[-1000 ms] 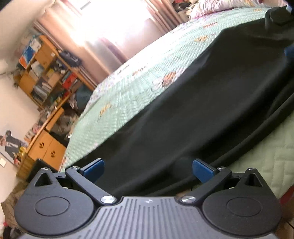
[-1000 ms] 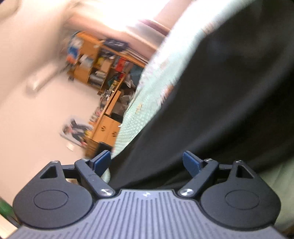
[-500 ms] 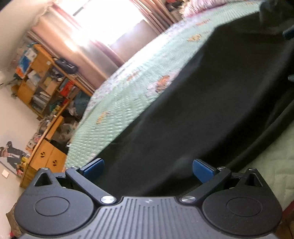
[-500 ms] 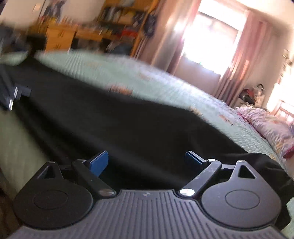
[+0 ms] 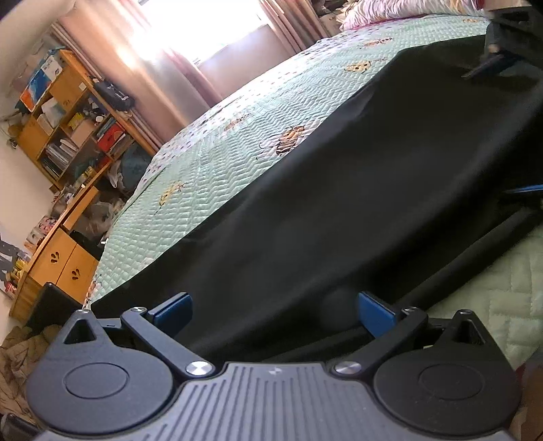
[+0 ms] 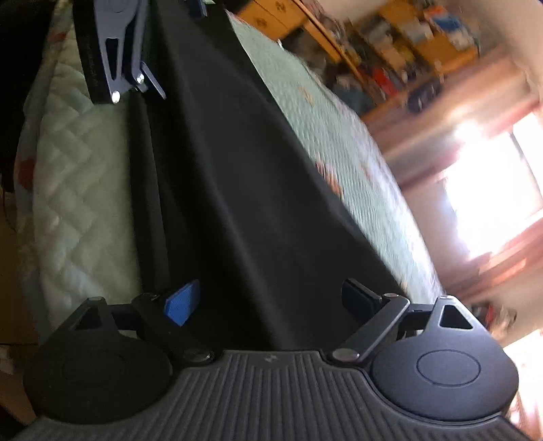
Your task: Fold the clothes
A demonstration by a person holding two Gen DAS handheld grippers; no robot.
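Observation:
A black garment (image 5: 356,190) lies spread flat across a pale green quilted bedspread (image 5: 237,142), its near hem along the bed's front edge. My left gripper (image 5: 274,312) is open just above that hem, with black cloth under and between its blue pads but not pinched. My right gripper (image 6: 271,303) is also open, rolled on its side over the same garment (image 6: 258,190). One of its fingers (image 5: 492,66) shows at the top right of the left wrist view. The left gripper (image 6: 174,44) appears at the top left of the right wrist view.
Wooden shelves (image 5: 64,112) full of books and a low cabinet (image 5: 64,264) stand beyond the bed's far side. A bright window with pink curtains (image 5: 190,51) is behind. A pillow (image 5: 400,10) lies at the bed's head. Crumpled cloth (image 5: 17,356) sits low on the left.
The right wrist view has rolled strongly, so the bed now runs steeply across it, and the left gripper has come into its top left. The left wrist view has barely shifted.

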